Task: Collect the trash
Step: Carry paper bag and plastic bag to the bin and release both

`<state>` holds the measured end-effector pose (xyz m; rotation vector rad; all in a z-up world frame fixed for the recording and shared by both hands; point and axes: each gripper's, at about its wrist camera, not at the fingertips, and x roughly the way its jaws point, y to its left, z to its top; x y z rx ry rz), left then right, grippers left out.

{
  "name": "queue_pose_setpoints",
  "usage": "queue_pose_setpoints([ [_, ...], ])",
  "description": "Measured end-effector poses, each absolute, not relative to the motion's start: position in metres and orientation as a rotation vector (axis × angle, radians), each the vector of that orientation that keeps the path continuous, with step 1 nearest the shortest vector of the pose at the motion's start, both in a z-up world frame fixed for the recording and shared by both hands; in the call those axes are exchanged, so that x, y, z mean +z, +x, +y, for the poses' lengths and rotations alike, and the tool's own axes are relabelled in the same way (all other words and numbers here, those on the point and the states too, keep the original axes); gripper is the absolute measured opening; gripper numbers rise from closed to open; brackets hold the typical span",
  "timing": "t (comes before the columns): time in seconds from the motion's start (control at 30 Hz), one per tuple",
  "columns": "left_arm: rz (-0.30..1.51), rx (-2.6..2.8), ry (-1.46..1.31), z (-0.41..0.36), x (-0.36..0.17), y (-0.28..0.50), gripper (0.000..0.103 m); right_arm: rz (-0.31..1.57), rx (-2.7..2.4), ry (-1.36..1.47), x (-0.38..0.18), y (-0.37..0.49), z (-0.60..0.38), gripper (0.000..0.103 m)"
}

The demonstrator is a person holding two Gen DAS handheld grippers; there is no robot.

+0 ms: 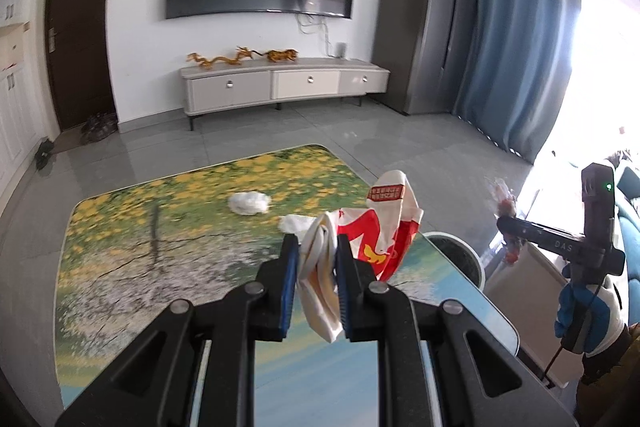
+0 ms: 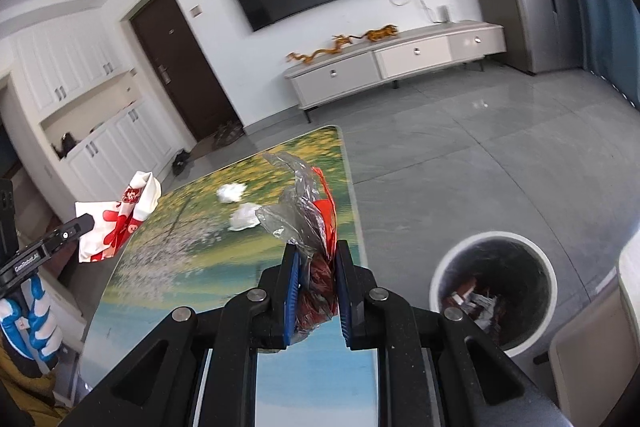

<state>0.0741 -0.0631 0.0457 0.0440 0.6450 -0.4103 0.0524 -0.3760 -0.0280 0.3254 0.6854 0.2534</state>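
A: What is the left tool (image 1: 318, 247) carrying?

B: It pinches a crumpled white-and-red paper wrapper (image 1: 372, 227) between its blue pads, held above the flower-printed counter (image 1: 160, 227).

A: And the right tool (image 2: 317, 255)?

B: It is clamped on a clear plastic bag with red inside (image 2: 312, 227), also over the counter, near its right edge.

A: Anything left lying there?

B: Two crumpled white tissues: one wad (image 1: 248, 203) farther out, another (image 1: 296, 223) just behind the wrapper.

A: Where is the bin?

B: The round white trash bin with a black liner (image 2: 494, 291) stands on the grey floor just right of the counter, with scraps inside.
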Motion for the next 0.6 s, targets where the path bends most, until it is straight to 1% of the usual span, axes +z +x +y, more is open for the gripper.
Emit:
queue_pose_setpoints([
  [0.23, 0.678, -0.481, 0.126, -0.128, 0.036, 0.090, 0.017, 0.682, 0.196, 0.391, -0.044, 0.049, -0.420, 0.016],
  [0.6, 0.761, -0.595, 0.233, -0.237, -0.001, 0.123, 0.017, 0.716, 0.117, 0.444, -0.073, 0.048, -0.476, 0.017],
])
